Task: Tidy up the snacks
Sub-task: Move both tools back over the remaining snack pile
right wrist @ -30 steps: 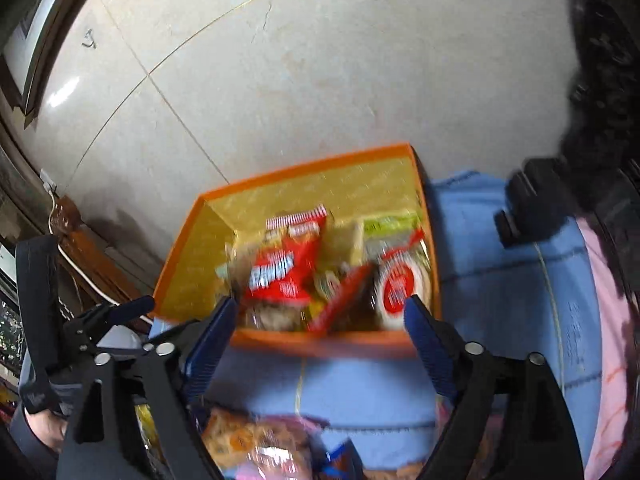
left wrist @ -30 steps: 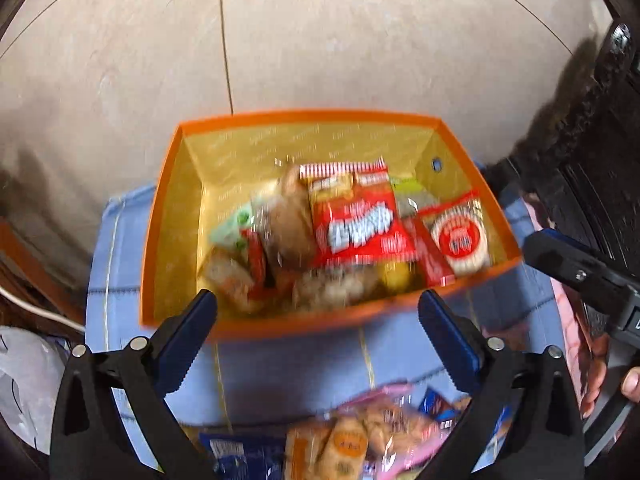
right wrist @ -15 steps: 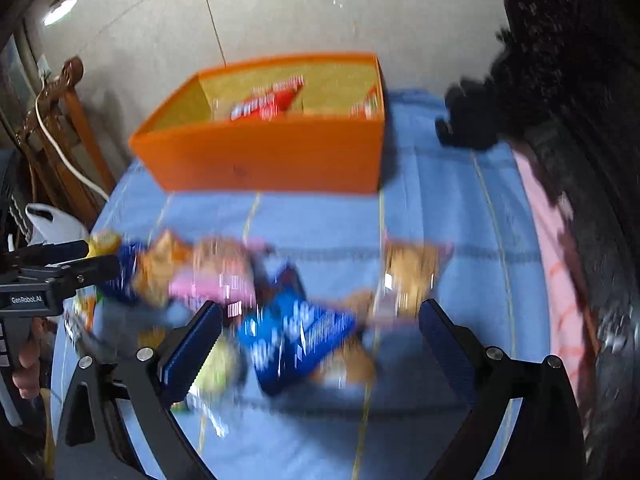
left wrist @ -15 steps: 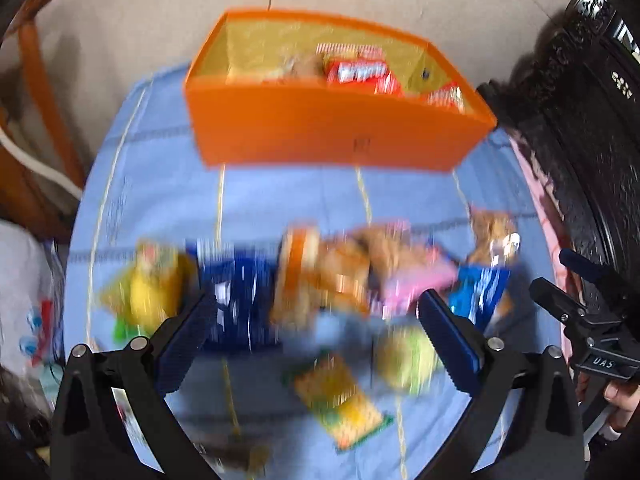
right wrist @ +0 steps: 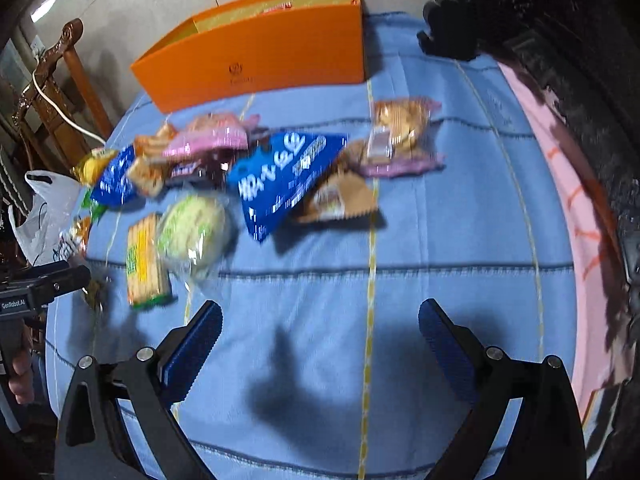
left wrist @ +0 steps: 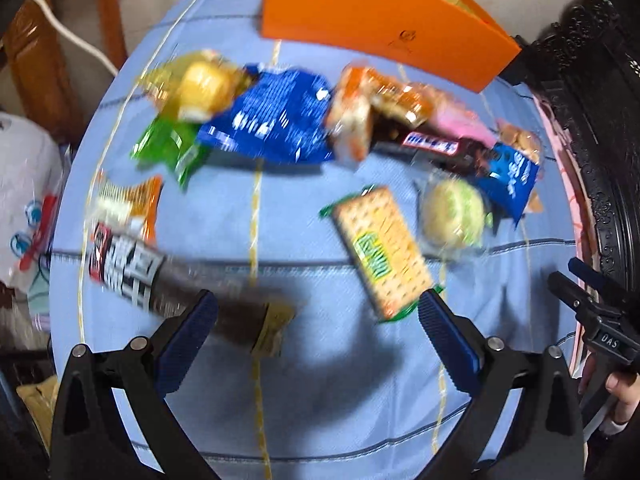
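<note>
An orange box with snacks inside stands at the far side of a blue cloth. Several loose snacks lie in front of it: a large blue bag, a cracker pack, a round green bun, a dark bar, a blue packet and a biscuit pack. My left gripper is open above the cloth, between the dark bar and the cracker pack. My right gripper is open over bare cloth, nothing between its fingers.
A wooden chair with a white cable and a white plastic bag stand left of the table. Dark carved furniture runs along the right side. A pink cloth edge borders the blue cloth there.
Both grippers have drawn back from over the orange box and dropped toward the near cloth. The loose snacks now fill the views, and the box sits at the far edge.
</note>
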`<state>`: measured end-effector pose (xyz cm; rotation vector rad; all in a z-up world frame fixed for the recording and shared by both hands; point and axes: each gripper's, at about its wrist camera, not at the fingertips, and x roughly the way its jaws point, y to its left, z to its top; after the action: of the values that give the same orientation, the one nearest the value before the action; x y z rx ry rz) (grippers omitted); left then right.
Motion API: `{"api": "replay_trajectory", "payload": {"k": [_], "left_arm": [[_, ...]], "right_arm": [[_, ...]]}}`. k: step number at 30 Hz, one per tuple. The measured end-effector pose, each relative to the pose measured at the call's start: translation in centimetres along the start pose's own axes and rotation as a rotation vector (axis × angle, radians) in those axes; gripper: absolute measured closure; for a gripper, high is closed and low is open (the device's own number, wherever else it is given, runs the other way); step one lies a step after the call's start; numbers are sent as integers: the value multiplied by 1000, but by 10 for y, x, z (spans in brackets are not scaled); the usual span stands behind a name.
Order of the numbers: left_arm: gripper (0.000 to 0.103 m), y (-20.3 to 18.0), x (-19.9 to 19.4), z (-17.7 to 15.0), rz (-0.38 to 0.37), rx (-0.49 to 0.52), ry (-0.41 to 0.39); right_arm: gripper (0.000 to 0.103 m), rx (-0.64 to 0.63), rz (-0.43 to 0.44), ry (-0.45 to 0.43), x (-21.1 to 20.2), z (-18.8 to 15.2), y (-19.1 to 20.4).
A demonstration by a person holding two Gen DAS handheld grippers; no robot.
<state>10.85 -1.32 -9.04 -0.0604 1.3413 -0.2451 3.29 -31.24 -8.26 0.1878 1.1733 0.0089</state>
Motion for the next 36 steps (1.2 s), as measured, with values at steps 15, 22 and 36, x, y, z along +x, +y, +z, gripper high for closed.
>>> {"api": "replay_trajectory", "payload": {"k": [15, 22, 36], "left_arm": [[4, 39, -1, -8, 18, -149, 0], [4, 53, 4, -7, 3, -202, 28], [4, 46, 8, -3, 56, -181, 20]], "right_arm": [[4, 57, -8, -6, 5, 4, -11], [4, 245, -38, -86, 5, 42, -63], [49, 69, -174, 53, 106, 140, -52]]}}
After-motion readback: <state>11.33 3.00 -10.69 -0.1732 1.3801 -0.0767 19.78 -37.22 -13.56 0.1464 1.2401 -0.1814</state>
